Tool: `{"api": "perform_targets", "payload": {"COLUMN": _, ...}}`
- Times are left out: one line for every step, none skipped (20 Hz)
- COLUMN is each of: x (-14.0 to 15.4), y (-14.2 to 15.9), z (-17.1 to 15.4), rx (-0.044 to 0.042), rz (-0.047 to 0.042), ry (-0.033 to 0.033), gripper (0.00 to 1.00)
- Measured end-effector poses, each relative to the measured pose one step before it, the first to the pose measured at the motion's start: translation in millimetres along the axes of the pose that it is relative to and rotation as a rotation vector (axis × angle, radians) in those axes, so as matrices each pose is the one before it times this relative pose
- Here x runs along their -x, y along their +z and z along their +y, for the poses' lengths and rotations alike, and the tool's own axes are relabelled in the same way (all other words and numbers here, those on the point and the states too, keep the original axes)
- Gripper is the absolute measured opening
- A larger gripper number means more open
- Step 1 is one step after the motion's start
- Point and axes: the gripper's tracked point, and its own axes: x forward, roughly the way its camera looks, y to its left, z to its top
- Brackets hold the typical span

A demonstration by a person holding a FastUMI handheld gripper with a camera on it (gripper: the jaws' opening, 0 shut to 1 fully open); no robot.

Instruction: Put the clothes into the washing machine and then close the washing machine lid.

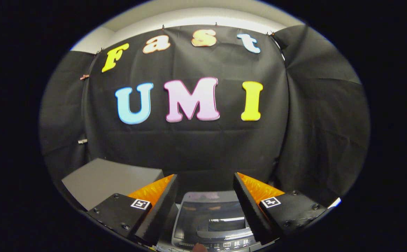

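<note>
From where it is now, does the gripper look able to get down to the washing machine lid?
Probably yes: the gripper is open and holds nothing, and the washing machine lid lies below between its fingers with nothing between.

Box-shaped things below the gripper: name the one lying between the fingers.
The washing machine, with its glossy dark lid, lies between the open gripper's fingers; the plain grey box sits off beyond one finger.

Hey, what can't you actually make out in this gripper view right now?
- Clothes: no telling where they are.
- Washing machine: the open tool's fingers hide its sides, and the view's edge cuts off its front.
- Lid: looks shut, but glare makes that uncertain.
- Control panel: too small to make out.
</note>
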Motion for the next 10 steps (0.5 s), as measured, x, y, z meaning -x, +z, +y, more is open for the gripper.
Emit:
{"api": "perform_targets", "payload": {"x": 5.68, "y": 14.88, "z": 3.46, "rx": -0.00285, "rz": -0.02476, "ry": -0.00049, "gripper": 0.99}}
{"api": "perform_targets", "payload": {"x": 5.96, "y": 13.55, "z": 1.01, "rx": 0.00308, "rz": -0.0292, "ry": -0.0044, "gripper": 0.99}}
{"api": "perform_targets", "payload": {"x": 4.63, "y": 10.02, "z": 2.67, "rx": 0.00118, "rz": -0.02018, "ry": 0.00107, "gripper": 0.99}}
{"api": "perform_targets", "payload": {"x": 3.16, "y": 10.09, "z": 2.69, "rx": -0.00137, "rz": -0.02065, "ry": 0.00155, "gripper": 0.98}}
{"api": "perform_targets", "payload": {"x": 3.12, "y": 7.25, "z": 1.29, "rx": 0.00446, "rz": -0.01157, "ry": -0.00041, "gripper": 0.98}}
{"api": "perform_targets", "payload": {"x": 3.1, "y": 5.64, "z": 1.0, "rx": 0.00755, "rz": -0.01217, "ry": -0.00213, "gripper": 0.98}}
{"api": "perform_targets", "payload": {"x": 2.67, "y": 7.29, "z": 2.63, "rx": 0.00768, "rz": -0.0144, "ry": 0.00452, "gripper": 0.98}}
{"api": "perform_targets", "payload": {"x": 2.68, "y": 5.17, "z": 2.67, "rx": 0.00215, "rz": -0.01107, "ry": 0.00219, "gripper": 0.98}}
{"api": "perform_targets", "payload": {"x": 1.78, "y": 4.02, "z": 1.92, "rx": 0.0002, "rz": -0.01359, "ry": 0.00151, "gripper": 0.98}}
{"api": "perform_targets", "payload": {"x": 1.31, "y": 3.6, "z": 1.23, "rx": -0.0033, "rz": -0.00305, "ry": -0.00148, "gripper": 0.98}}
